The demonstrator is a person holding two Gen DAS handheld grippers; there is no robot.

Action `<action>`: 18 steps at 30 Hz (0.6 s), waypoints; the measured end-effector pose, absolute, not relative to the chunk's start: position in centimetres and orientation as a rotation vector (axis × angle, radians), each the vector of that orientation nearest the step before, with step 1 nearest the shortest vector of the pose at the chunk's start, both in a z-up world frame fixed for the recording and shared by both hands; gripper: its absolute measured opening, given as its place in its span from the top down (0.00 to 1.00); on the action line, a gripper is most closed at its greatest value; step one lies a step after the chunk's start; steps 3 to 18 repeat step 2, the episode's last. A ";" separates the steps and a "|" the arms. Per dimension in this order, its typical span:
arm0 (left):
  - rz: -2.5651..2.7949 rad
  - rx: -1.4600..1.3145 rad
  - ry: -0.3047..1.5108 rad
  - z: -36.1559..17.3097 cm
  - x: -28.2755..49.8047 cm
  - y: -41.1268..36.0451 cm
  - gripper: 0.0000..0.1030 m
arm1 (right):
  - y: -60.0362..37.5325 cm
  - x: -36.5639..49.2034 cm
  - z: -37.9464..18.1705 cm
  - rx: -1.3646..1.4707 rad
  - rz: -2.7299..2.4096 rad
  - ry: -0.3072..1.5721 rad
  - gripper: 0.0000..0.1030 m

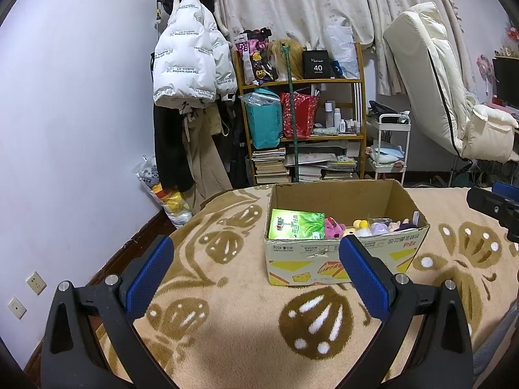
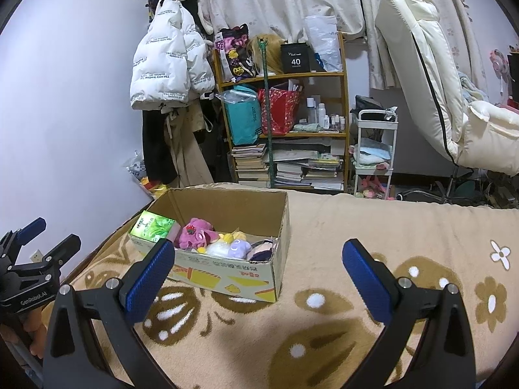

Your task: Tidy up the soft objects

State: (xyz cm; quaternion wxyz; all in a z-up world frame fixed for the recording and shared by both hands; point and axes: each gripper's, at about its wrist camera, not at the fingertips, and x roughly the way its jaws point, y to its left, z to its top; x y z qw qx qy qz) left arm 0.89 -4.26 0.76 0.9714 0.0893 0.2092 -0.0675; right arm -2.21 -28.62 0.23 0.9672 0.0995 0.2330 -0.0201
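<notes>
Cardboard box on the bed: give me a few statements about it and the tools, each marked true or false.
1. The cardboard box sits on the patterned blanket. True.
2. The box is empty. False: it holds plush toys, including a pink one, and a green packet.
3. The right tool grips a toy. False: it is open and holds nothing.
4. The left tool is open. True.
</notes>
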 end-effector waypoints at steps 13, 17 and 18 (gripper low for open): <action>-0.136 0.180 0.423 0.7 0.9 -4.4 0.02 | -28.7 -2.2 0.1 0.196 -0.040 0.473 0.00; -0.136 0.180 0.423 0.7 0.9 -4.4 0.02 | -28.7 -2.2 0.1 0.196 -0.040 0.473 0.00; -0.136 0.180 0.423 0.7 0.9 -4.4 0.02 | -28.7 -2.2 0.1 0.196 -0.040 0.473 0.00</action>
